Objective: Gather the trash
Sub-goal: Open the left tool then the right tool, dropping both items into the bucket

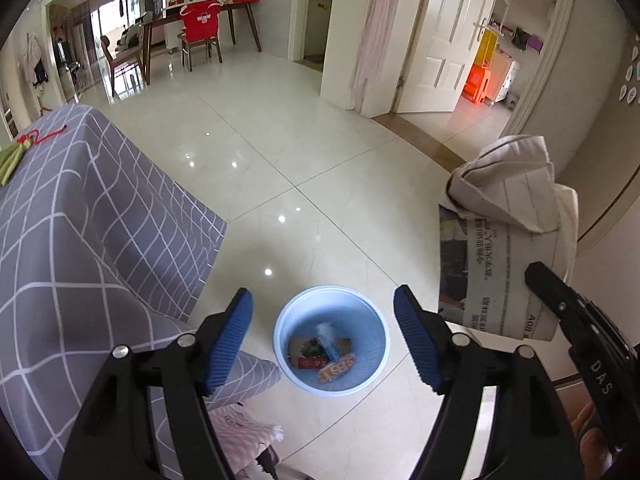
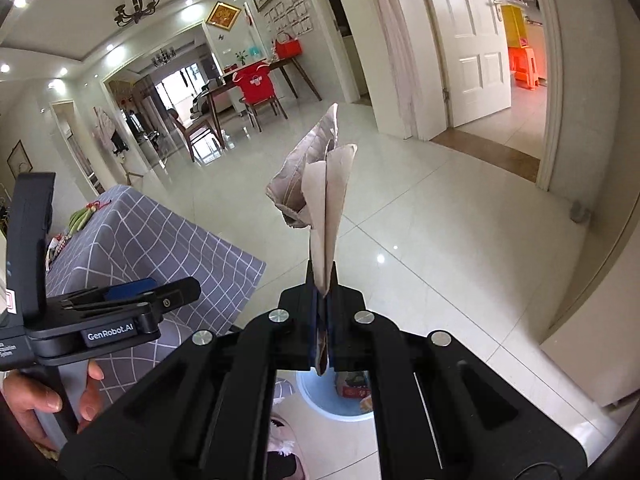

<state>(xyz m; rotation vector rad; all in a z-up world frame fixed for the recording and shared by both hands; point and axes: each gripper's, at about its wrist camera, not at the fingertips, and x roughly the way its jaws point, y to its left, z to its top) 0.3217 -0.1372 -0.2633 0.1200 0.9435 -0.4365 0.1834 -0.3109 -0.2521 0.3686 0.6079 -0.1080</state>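
Observation:
A light blue trash bin (image 1: 288, 344) stands on the tile floor with several wrappers and small boxes inside. My left gripper (image 1: 323, 336) is open and empty, held above the bin with its blue pads either side of it. My right gripper (image 2: 322, 280) is shut on a folded newspaper (image 2: 320, 184), which sticks up from the jaws; the newspaper also shows in the left wrist view (image 1: 504, 240) at the right, to the right of the bin. The bin (image 2: 320, 404) shows partly beneath the right gripper.
A table with a grey checked cloth (image 1: 80, 220) stands left of the bin, with green items (image 1: 10, 160) on it. White doors (image 1: 448, 28) and a doorway are at the back right. A dining table with a red-covered chair (image 1: 200, 24) is far back.

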